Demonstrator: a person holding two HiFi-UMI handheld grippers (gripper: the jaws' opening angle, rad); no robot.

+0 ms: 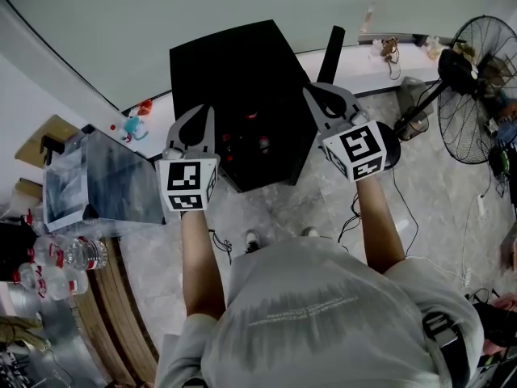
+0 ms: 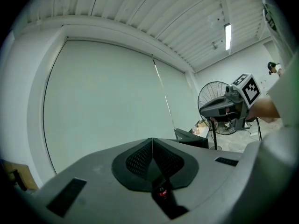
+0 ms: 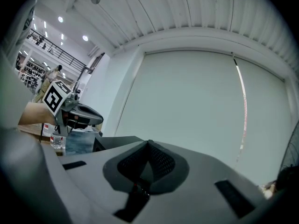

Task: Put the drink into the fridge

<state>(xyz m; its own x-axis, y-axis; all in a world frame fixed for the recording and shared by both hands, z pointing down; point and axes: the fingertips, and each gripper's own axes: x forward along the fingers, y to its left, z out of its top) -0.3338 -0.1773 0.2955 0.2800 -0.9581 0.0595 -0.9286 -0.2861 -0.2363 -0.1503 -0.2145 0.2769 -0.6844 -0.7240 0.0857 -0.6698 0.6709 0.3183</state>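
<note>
**Both hand-held grippers closed and empty, held level over the black box-shaped fridge [image 1: 234, 63].**
The left hand-held gripper [image 1: 202, 124] and the right hand-held gripper [image 1: 317, 95] each have their jaws pressed together with nothing between them. The fridge's dark opening shows small red-marked shapes, too dim to identify. Clear plastic drink bottles with red labels [image 1: 81, 253] lie on the curved wooden table [image 1: 121, 314], beside a grey translucent box [image 1: 97, 184] and well apart from both grippers.

Far right, a black standing fan [image 1: 477, 87] on the pale marbled floor [image 1: 436, 184], with dark cables [image 1: 353, 212] lying across it. By the wall at left, a small colourful toy figure [image 1: 133, 125], near a brown cardboard box [image 1: 50, 136]. Behind everything, a pale blind [image 1: 202, 6].
</note>
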